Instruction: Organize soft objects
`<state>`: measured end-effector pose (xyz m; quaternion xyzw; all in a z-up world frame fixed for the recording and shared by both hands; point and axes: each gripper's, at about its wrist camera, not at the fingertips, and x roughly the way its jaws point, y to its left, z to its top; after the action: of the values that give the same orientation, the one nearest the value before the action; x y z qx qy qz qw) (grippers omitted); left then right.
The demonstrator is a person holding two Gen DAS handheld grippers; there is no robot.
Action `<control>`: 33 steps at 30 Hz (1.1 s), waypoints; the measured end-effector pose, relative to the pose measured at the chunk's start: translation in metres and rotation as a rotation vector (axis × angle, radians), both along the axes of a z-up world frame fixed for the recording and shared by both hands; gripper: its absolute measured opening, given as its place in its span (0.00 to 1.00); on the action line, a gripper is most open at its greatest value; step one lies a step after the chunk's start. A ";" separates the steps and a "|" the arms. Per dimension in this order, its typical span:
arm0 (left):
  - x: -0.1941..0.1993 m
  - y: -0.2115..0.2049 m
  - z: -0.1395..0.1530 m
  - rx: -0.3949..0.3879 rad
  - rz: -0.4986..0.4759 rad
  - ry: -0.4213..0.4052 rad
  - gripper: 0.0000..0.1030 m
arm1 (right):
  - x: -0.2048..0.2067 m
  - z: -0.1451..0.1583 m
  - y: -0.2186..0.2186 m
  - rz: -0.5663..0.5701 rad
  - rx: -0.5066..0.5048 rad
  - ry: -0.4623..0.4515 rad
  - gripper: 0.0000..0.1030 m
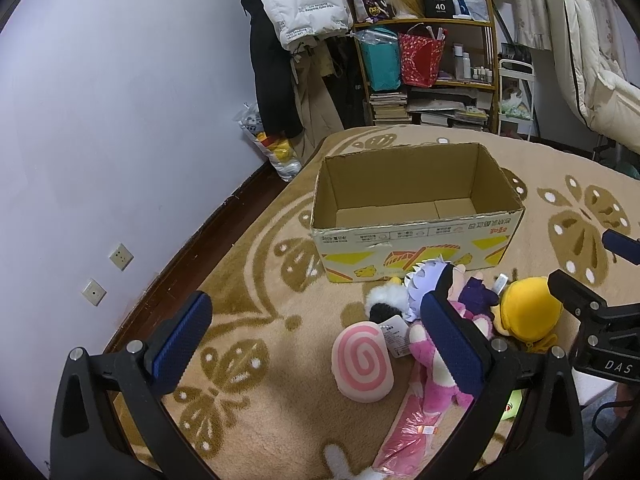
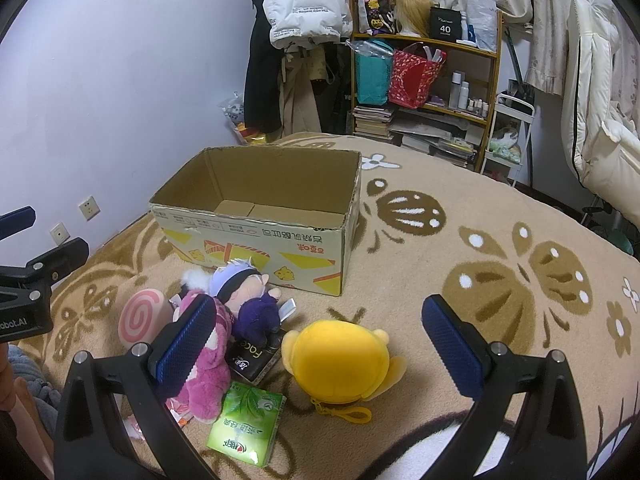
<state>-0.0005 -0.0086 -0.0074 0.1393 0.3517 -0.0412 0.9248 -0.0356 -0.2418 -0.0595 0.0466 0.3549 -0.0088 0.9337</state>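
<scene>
An empty cardboard box stands open on the patterned blanket. In front of it lies a heap of soft toys: a pink swirl cushion, a pink plush bear, a white-haired doll in purple, and a yellow plush pouch. My left gripper hovers open just left of the heap. Above the yellow pouch, my right gripper is also open and holds nothing.
A green tissue pack and a black packet lie among the toys. A pink wrapped item lies at the near edge. Behind the bed stand a cluttered shelf and hanging coats. The wall is at left.
</scene>
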 end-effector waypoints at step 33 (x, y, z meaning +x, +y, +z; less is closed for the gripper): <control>0.057 0.011 -0.025 -0.105 0.030 0.178 1.00 | 0.036 -0.035 0.042 0.179 0.063 0.128 0.90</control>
<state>0.0569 0.0020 -0.0328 0.0809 0.4321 -0.0579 0.8963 0.0000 -0.1998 -0.0942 0.0436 0.4167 0.0828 0.9042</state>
